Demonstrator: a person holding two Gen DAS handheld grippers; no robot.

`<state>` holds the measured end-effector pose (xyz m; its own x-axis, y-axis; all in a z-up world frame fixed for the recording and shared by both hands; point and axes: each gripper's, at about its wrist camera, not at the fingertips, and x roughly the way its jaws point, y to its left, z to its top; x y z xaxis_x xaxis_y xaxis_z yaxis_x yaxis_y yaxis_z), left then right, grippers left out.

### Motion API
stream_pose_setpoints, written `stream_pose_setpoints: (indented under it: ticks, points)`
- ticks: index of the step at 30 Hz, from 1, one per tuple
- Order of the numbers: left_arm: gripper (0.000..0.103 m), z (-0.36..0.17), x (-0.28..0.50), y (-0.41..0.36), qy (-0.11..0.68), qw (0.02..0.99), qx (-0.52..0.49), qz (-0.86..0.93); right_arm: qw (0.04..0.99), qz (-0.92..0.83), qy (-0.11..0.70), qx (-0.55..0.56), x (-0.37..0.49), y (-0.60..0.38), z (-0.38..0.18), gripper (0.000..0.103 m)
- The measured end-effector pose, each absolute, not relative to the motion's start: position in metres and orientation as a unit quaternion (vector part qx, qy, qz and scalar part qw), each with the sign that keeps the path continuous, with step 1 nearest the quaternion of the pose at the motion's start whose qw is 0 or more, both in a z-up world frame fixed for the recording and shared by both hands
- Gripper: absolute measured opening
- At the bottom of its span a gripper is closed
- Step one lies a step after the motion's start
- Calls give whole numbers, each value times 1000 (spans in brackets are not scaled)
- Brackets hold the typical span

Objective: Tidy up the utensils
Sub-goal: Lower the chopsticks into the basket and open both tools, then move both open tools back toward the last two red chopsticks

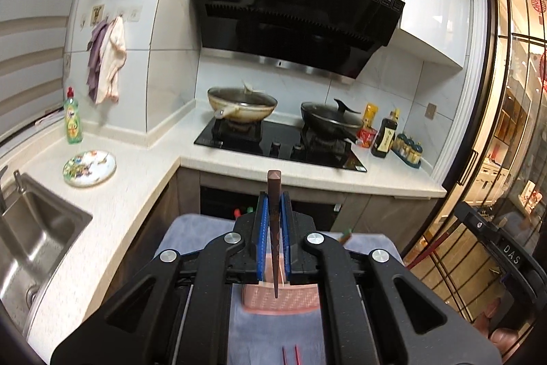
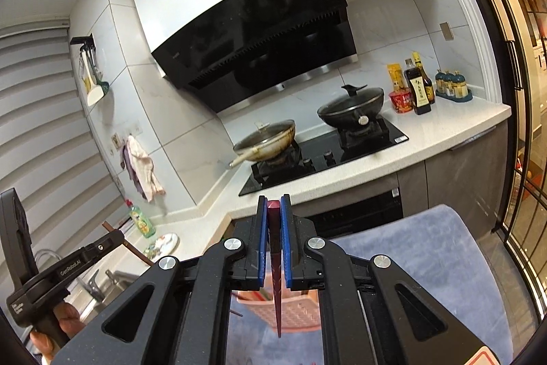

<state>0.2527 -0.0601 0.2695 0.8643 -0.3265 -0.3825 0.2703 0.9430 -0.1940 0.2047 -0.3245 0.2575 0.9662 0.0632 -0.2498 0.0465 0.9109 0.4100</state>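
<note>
The left gripper [image 1: 274, 194] has its jaws pinching a brown chopstick [image 1: 274, 228], held up in the air. The right gripper [image 2: 273, 204] pinches a dark red chopstick [image 2: 276, 279] the same way. Both sticks point down over a pink basket [image 1: 280, 298] that sits on a blue cloth [image 1: 191, 228]. Something thin lies in the basket, but it is too blurry to tell. On the stove, a pale pan [image 1: 242, 106] and a black pan [image 1: 330, 118] both wear lids. A flowery plate [image 1: 89, 168] rests on the counter [image 1: 136, 194] near the sink [image 1: 37, 235].
</note>
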Motion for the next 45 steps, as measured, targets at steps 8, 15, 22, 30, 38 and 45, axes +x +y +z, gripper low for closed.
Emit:
stream_pose_setpoints:
  ticks: [8,15,22,30,38,45]
  points:
    - [7,265,294,-81,204,967,-55,-145,972,-4,110,206,247,-330,269,7]
    - [7,241,316,-90,229,961,-50,-147,969,-12,142,204,281,-330,237,7]
    - [7,208,326,-94,260,953,-44,-148,960,-15,186,208,299,-328,195,7]
    - [8,187,332,-96,284,946,-44,-147,956,-11,213,199,308,-321,175,7]
    - [10,185,327,-94,283,948,-42,-141,959,-10,208,195,299,-315,177,13]
    - [31,189,309,-84,270,953,-41,-132,961,-1,203,189,273,-311,183,13]
